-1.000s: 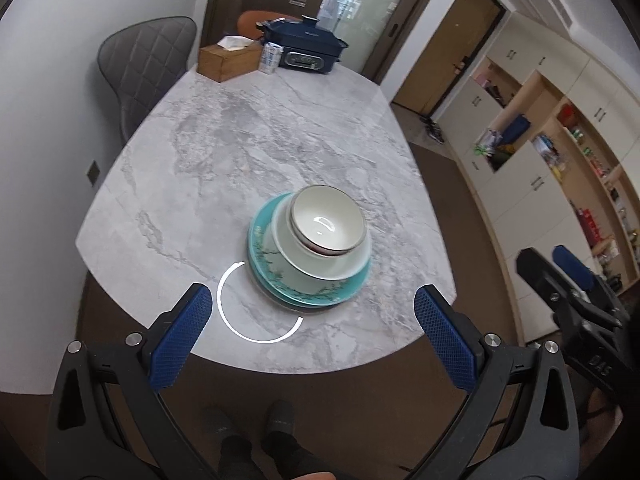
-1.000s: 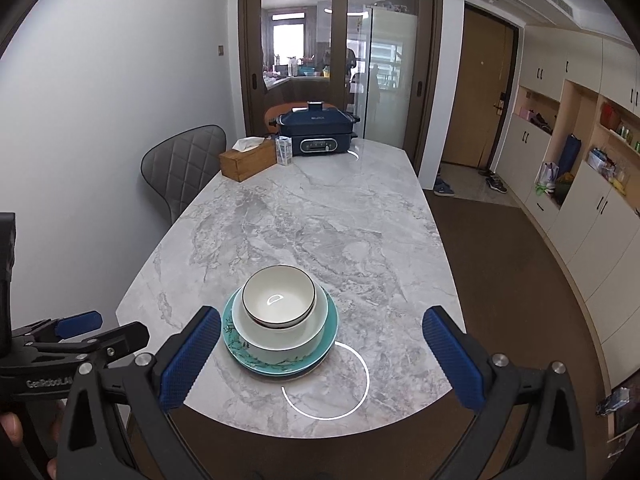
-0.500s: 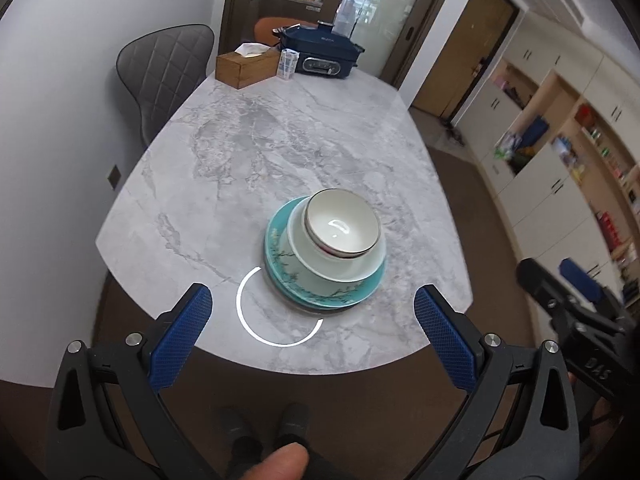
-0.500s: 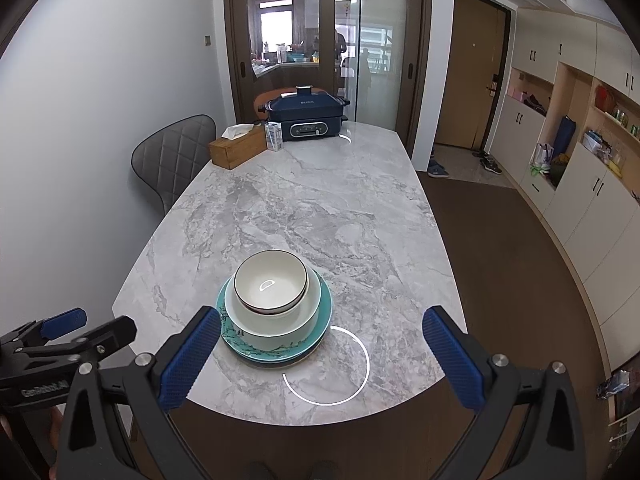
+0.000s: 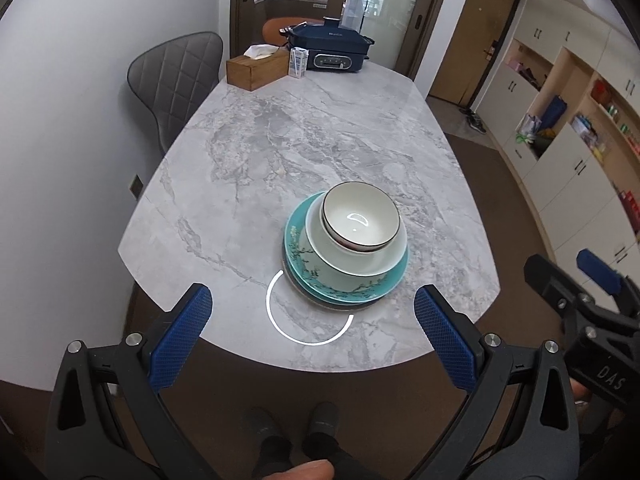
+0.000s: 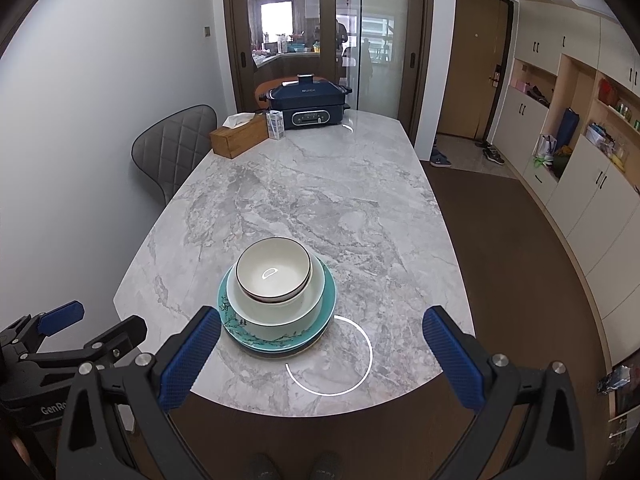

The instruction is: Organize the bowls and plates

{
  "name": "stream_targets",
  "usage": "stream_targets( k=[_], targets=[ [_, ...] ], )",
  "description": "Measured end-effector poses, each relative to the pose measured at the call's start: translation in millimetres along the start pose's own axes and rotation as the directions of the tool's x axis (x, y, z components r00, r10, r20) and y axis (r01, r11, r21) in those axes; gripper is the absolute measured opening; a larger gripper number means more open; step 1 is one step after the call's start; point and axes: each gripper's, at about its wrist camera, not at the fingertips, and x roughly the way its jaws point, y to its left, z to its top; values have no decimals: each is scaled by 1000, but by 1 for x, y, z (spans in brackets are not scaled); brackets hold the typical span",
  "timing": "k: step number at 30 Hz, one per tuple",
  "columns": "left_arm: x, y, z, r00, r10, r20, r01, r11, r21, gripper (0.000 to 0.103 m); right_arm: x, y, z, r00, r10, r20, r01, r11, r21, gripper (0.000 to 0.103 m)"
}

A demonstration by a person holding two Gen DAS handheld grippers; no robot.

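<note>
A grey quilted chair (image 5: 176, 80) is standing at the far left of the marble table (image 5: 280, 152), with a wooden tissue box (image 5: 256, 67) and a dark blue electric cooker (image 5: 330, 50) sitting at the far end. The left gripper (image 5: 312, 334) is hovering off the near edge, its jaws spread wide and holding nothing. Just beyond it, near that edge, the stack is resting: a small dark-rimmed bowl (image 5: 360, 216) is nesting in a larger pale bowl (image 5: 348, 256), which is sitting on a teal floral plate (image 5: 320, 276). Further right, the right gripper (image 6: 322, 354) is likewise gaping wide and empty, short of the stack. Wall cabinets (image 6: 576, 152) are lining the right side.
</note>
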Motion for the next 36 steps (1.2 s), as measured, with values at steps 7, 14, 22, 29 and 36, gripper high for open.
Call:
stream_targets(
  k=[7, 14, 22, 29, 36],
  targets=[
    [-1, 4, 2, 1000, 29, 11, -29, 1000, -7, 103, 1, 0, -1, 1000, -1, -6, 1, 1000, -3, 103],
    [1, 2, 5, 999, 38, 7, -38, 999, 2, 103, 1, 1, -1, 1000, -3, -5, 3, 1000, -6, 103],
    [1, 1, 9, 1000, 22, 20, -22, 1000, 5, 103, 1, 1, -1, 1000, -7, -1, 7, 1000, -9, 103],
    [3, -4, 8, 999, 33, 12, -34, 999, 34, 103, 0, 1, 0, 1000, -9, -2, 9, 1000, -8, 103],
    [-1, -9, 7, 997, 65, 37, -67, 996, 67, 103, 1, -3, 0, 1000, -17, -4, 17, 1000, 0, 103]
  ],
)
